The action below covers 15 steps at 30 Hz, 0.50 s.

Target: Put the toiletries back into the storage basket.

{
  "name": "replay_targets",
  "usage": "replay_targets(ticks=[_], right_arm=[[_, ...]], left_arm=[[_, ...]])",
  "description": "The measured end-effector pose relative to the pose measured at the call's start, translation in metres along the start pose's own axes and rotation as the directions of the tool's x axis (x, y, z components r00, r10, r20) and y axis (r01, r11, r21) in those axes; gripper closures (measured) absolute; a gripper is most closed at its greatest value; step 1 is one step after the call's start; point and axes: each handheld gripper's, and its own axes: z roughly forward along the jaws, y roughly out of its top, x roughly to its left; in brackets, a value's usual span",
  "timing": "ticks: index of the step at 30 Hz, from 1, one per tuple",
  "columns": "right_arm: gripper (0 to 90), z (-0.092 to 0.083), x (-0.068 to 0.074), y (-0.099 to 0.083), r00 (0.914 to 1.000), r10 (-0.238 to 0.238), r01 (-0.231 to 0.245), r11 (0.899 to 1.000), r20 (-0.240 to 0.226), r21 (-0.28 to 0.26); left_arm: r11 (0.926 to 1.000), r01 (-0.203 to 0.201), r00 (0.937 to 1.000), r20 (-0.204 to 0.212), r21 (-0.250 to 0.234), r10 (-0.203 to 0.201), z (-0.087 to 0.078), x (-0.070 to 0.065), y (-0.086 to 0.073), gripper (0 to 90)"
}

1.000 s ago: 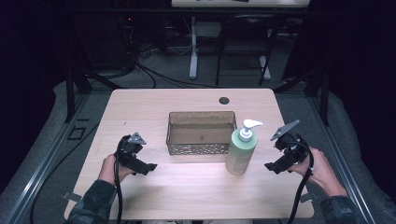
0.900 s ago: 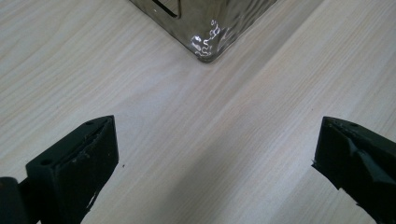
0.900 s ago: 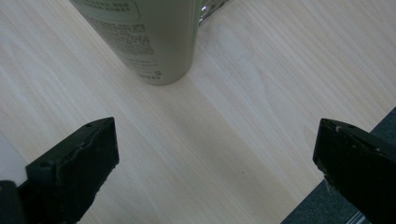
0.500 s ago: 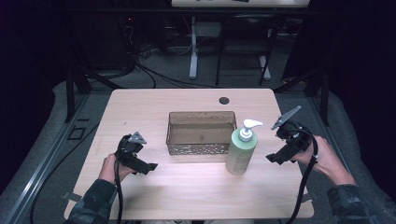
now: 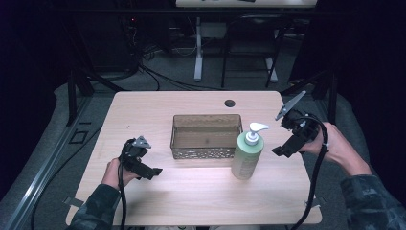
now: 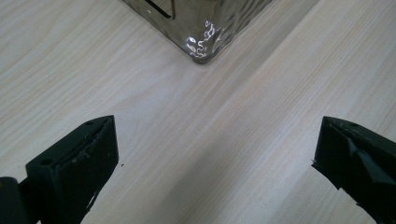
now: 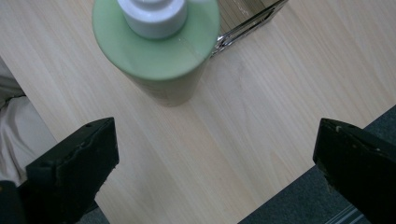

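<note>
Green pump bottle point(image 5: 247, 155) upright beside the bin point(image 5: 207, 136), near the worktop's point(image 5: 143, 110) right edge.
Right tool point(image 5: 282, 149) hangs agape beside it, angled for a side grasp; left tool point(image 5: 152, 171), also agape, idles near the left edge.

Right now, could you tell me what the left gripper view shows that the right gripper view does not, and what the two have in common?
The left gripper view looks along the open left hand-held gripper at bare tabletop, with one rounded corner of the clear basket at the top.

The right gripper view has the green pump bottle seen from above, standing upright ahead of the open right hand-held gripper, plus the table's edge and dark floor beyond it.

Both share the pale wooden table and a part of the basket; both pairs of jaws are wide apart and hold nothing.
</note>
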Motion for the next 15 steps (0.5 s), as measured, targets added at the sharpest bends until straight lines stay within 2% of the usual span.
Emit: replay_targets(ticks=[5,15], right_arm=[[0.0,-0.010,0.000,0.014,0.9991,-0.033,0.033,0.999,-0.026,0.008],[0.0,-0.016,0.003,0.045,0.9947,-0.099,0.099,0.995,-0.030,0.029]], left_arm=[[1.0000,0.000,1.0000,0.004,0.001,0.000,0.000,0.000,0.000,0.0],[1.0000,0.003,1.0000,0.006,-0.002,-0.003,0.000,0.001,0.000,0.0]])
